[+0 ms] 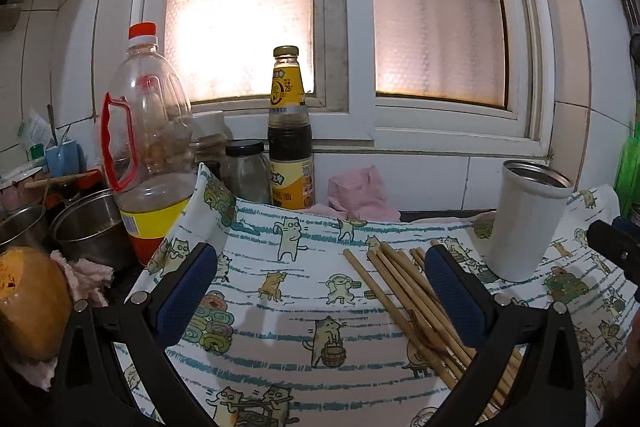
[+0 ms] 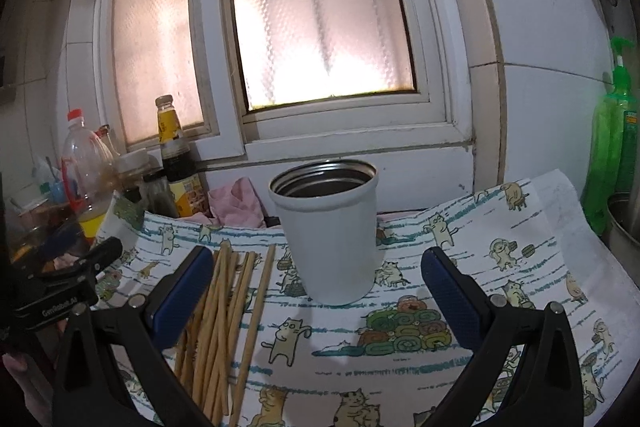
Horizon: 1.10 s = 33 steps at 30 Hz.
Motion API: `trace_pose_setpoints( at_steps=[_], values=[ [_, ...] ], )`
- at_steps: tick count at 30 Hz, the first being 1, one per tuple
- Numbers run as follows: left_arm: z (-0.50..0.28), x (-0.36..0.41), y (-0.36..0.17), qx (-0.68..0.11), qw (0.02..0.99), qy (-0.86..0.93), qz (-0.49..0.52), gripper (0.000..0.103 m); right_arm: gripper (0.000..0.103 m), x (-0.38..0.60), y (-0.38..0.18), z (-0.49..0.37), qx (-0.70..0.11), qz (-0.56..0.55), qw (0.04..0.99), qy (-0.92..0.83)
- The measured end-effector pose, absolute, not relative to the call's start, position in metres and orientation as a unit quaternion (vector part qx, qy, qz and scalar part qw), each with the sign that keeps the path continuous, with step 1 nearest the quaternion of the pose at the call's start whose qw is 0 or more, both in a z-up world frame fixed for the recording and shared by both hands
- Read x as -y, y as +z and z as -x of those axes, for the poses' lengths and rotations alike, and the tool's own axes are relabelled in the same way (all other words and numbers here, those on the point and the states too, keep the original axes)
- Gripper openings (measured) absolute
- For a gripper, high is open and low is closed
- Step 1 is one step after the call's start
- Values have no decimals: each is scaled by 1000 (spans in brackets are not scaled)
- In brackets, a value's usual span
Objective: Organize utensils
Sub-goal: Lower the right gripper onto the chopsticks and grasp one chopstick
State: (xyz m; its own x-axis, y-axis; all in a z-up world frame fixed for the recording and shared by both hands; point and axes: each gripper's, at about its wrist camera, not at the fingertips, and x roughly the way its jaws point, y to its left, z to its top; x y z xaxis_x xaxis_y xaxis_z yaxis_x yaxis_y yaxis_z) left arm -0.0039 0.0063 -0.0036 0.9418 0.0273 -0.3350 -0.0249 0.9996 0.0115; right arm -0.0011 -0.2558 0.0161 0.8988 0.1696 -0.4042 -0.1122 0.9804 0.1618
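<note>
Several wooden chopsticks [image 1: 416, 303] lie in a loose bundle on a cat-print cloth [image 1: 304, 291]. A white cup [image 1: 524, 223] with a metal rim stands upright to their right. My left gripper [image 1: 320, 287] is open and empty, with its right finger over the bundle. In the right wrist view the chopsticks [image 2: 228, 319] lie at the left, partly under my left finger, and the cup [image 2: 330, 235] stands straight ahead. My right gripper [image 2: 316, 291] is open and empty, just short of the cup. The cloth [image 2: 500, 291] covers the counter.
An oil bottle [image 1: 148, 147], a sauce bottle [image 1: 290, 135], a jar [image 1: 248, 171] and a pink rag [image 1: 360, 193] stand along the window wall. Steel pots [image 1: 92, 227] sit at the left. A green dispenser bottle [image 2: 610, 143] stands at the right.
</note>
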Motion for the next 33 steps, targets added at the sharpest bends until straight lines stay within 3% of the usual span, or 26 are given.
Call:
trace_pose_setpoints(
  at_steps=[14,20,22,24,27,30,33],
  values=[
    [5,-4,-4,-176,984,7,-5,103,103,227,36,-16,-255,-2,955,154],
    [20,-2,1,-137,991,-9,-6,103,102,222,50,-31,-302,10,944,136],
    [14,-5,0,-153,988,-6,0,103,85,212,49,-48,-343,27,923,175],
    [7,-9,-1,-169,986,1,9,103,55,205,39,-67,-390,18,901,191],
    [-4,-13,-6,-199,980,20,18,103,23,192,17,-94,-445,1,869,217],
    [-21,-20,-15,-249,967,40,30,103,15,178,-4,-112,-467,-15,843,266],
    [-33,-24,-22,-282,958,34,41,103,15,174,-23,-118,-480,-35,828,289]
  ],
)
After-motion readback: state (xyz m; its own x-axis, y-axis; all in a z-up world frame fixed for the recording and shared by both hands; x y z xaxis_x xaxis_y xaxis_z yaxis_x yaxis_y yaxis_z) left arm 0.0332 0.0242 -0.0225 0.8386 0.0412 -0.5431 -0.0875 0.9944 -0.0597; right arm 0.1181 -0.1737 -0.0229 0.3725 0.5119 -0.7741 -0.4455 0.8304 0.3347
